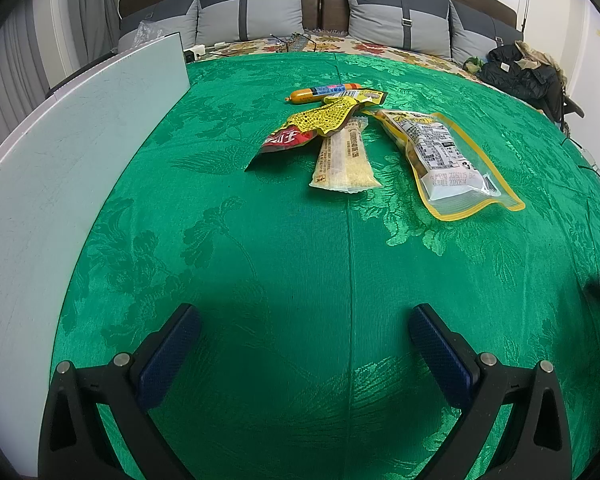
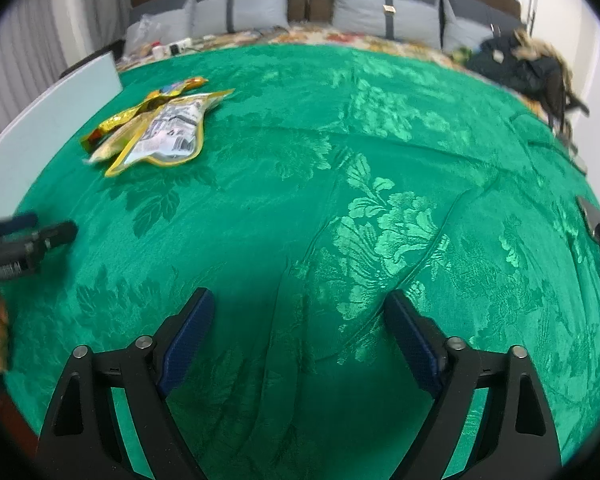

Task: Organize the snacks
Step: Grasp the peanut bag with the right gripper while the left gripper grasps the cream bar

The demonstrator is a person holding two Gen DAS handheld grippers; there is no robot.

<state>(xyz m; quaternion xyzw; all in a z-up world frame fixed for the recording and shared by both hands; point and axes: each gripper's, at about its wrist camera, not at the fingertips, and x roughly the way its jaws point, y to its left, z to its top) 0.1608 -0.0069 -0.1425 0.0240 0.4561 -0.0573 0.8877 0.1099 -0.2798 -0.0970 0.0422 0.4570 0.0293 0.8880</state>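
Green brocade cloth (image 1: 284,248) with a woven flower pattern covers the surface, and the snacks lie in a loose heap toward its far side, left of the middle in the right wrist view. An orange sausage stick (image 1: 320,93) is farthest back. In front of it a yellow-and-red snack packet (image 1: 308,126) lies partly over a pale cracker bar (image 1: 342,158) in clear wrap. Just right of these, apart from the bar, sits a clear pouch with a yellow border (image 1: 444,156), its printed label up. A white board (image 1: 72,152) stands along the left edge of the cloth.

Both claws hang over bare cloth near the front edge, well short of the heap. The left gripper (image 1: 304,320) has its blue-padded fingers spread wide with nothing between them. The right gripper (image 2: 300,308) is likewise spread and empty. Grey pillows (image 1: 252,8) line a headboard beyond the far edge.
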